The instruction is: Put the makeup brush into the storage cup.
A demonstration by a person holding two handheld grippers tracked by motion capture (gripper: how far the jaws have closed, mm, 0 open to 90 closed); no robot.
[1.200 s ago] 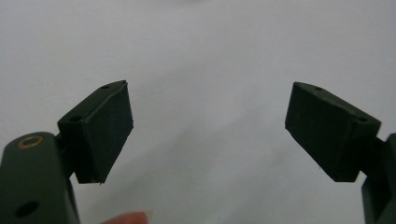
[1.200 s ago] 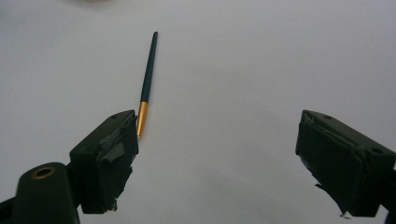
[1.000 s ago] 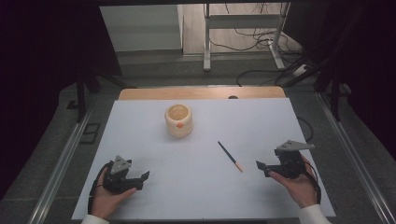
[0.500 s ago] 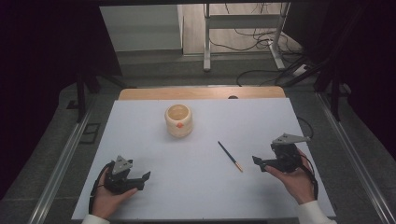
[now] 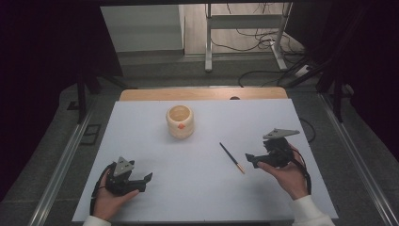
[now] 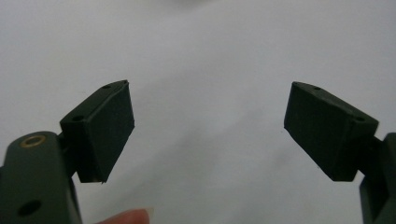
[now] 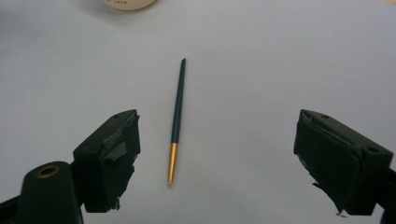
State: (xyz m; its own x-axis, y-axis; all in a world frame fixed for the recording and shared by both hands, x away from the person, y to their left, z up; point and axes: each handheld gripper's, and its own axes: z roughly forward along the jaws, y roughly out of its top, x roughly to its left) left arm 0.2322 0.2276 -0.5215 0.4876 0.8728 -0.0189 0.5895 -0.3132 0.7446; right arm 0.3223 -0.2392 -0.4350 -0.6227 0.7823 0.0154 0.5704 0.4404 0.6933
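Observation:
A thin dark pen with a gold end (image 5: 232, 157) lies on the white table top (image 5: 197, 188), right of centre. In the right gripper view the pen (image 7: 176, 122) lies just ahead of the jaws, nearer the left one. My right gripper (image 5: 250, 160) is open, a short way right of the pen's gold end, not touching it. A pale wooden cup (image 5: 179, 121) stands upright behind the pen, to the left; its base (image 7: 126, 3) shows at the top of the right gripper view. My left gripper (image 5: 145, 181) rests open at the front left, with bare table between its fingers (image 6: 109, 128).
A wooden strip (image 5: 202, 93) runs along the table's far edge. Metal rails (image 5: 61, 165) flank the table on both sides. Behind it are a stand's legs (image 5: 207, 42) and cables (image 5: 263, 70) on the floor.
My right gripper has moved left and slightly forward, closing on the pen's gold end. My left gripper has shifted slightly toward the person.

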